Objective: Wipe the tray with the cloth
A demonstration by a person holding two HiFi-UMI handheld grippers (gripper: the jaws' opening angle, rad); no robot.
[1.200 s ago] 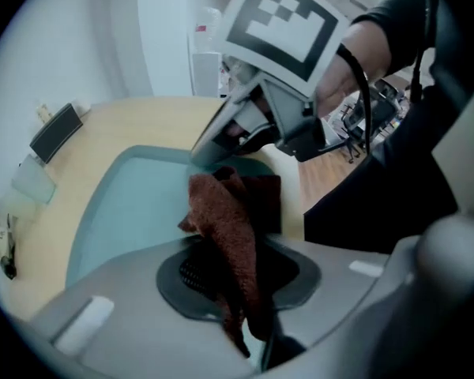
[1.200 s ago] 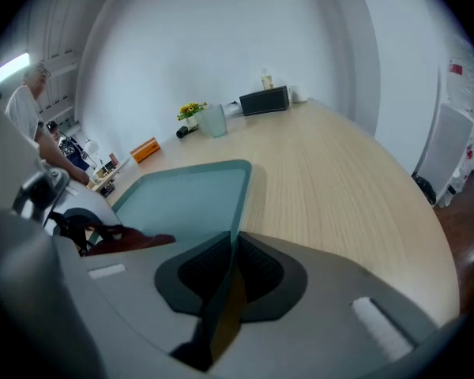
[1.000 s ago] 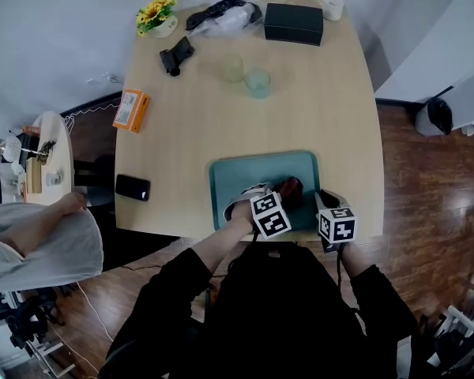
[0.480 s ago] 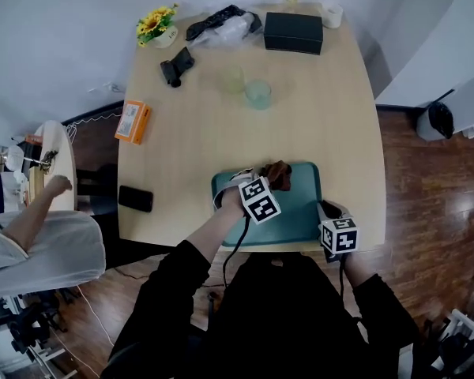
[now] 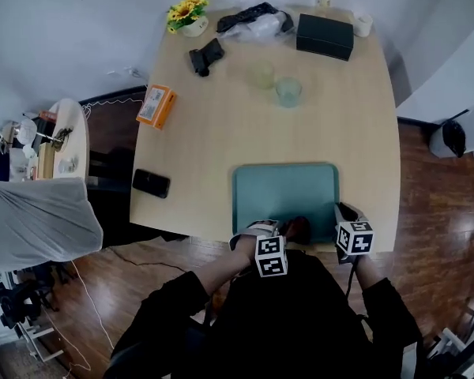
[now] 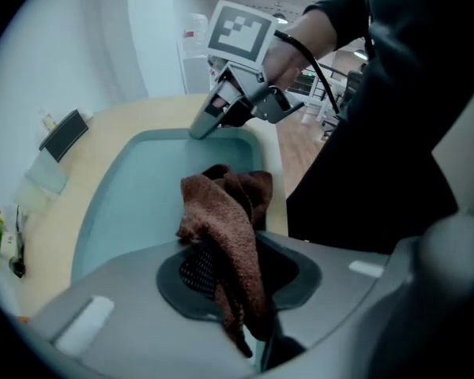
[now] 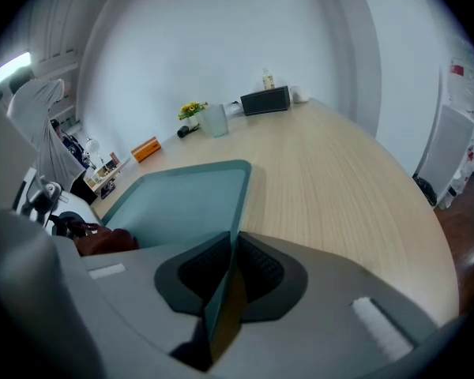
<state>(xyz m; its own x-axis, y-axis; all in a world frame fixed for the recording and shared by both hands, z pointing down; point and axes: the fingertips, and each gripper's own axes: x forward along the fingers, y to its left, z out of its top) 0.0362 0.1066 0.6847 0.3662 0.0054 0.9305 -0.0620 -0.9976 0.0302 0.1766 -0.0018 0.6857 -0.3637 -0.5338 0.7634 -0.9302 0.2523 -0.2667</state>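
Head view: wooden table [image 5: 221, 133]; left gripper [image 5: 287, 229] clamps cloth [image 5: 298, 227], right gripper [image 5: 342, 211] seemingly pinches tray [image 5: 284, 192].

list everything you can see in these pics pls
table: 1, light wood, centre
tray: 1, teal, table's near edge
cloth: 1, brown, at tray's near edge
phone: 1, black, table's left edge
orange box: 1, orange, left edge, farther back
glasses: 2, clear, beyond the tray
black box: 1, black, far right
flowers: 1 pot, yellow, far left corner
cup: 1, white, far right corner
left claw: 1, grey, shut on cloth
right claw: 1, grey, shut on tray's rim
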